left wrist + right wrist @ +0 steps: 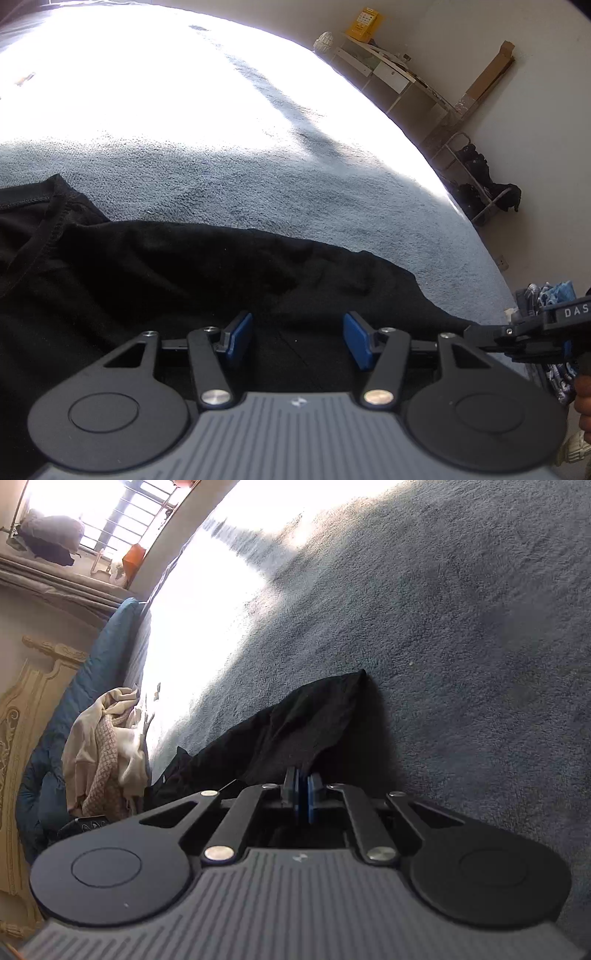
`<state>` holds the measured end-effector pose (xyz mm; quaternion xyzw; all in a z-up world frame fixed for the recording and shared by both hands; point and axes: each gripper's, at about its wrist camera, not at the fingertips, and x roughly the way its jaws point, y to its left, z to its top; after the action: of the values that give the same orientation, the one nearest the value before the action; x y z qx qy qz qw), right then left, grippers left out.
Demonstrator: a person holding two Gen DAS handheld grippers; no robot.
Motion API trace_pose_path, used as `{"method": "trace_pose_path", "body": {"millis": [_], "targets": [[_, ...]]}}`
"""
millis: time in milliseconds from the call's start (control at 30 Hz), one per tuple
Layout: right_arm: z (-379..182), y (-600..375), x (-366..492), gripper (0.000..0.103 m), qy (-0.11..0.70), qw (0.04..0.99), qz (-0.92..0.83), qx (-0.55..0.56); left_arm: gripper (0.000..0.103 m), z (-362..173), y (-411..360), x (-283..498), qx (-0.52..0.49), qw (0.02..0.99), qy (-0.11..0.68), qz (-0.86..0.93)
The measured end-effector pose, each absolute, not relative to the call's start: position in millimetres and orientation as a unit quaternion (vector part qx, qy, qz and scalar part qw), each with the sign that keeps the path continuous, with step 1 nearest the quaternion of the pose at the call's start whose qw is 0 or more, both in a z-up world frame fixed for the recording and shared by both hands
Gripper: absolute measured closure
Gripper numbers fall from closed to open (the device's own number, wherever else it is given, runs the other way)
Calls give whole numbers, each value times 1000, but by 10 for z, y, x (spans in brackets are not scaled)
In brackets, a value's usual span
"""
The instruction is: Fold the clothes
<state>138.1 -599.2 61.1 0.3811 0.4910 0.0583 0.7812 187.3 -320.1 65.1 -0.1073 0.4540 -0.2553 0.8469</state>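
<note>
A black garment (184,273) lies spread on a grey fleece blanket (229,177), its stitched neckline at the far left. My left gripper (297,338) hovers just over the cloth, open, with nothing between its blue pads (240,336). The right gripper (532,332) shows at the right edge of the left wrist view, beside the garment's right end. In the right wrist view my right gripper (303,799) is shut on a fold of the black garment (295,720), which rises in a peak ahead of the pads.
Strong sunlight washes out the far blanket (207,590). A cream knit pile (107,746) and teal bedding (110,653) lie at the bed's left by a carved headboard (22,716). Patterned blue clothes (554,295) sit at the right edge; a shelf (391,74) and rack (476,177) line the wall.
</note>
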Motion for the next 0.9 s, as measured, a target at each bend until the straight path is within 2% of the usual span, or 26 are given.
{"method": "trace_pose_path", "body": {"millis": [167,300,533,567,633,667,700,800,900], "targets": [[323,-6139,1217,102,530,769,-16,358,44,785,-3505,1573,-24,846,429,-316],[242,-6267,1139,99,504,753,-22,423,44,890,-3792,1294,43,834,403,-376],[275,-6349,1038,97,492,747,-33,445,44,848,-4382,913,178,802,360,-442],[285,-6355,1028,97,490,749,-34,445,46,774,-4459,903,195,799,361,-439],[308,-6333,1030,97,487,751,-37,445,63,693,-4496,976,195,801,372,-427],[318,-6327,1027,97,485,752,-38,446,78,702,-4434,1072,163,805,386,-419],[326,-6329,1016,97,482,753,-38,446,87,720,-4354,1184,122,808,403,-411],[352,-6324,991,97,475,757,-32,448,91,677,-3870,1656,-108,795,473,-364],[345,-6292,985,97,467,758,-23,455,94,409,-3328,1977,-315,755,499,-286]]}}
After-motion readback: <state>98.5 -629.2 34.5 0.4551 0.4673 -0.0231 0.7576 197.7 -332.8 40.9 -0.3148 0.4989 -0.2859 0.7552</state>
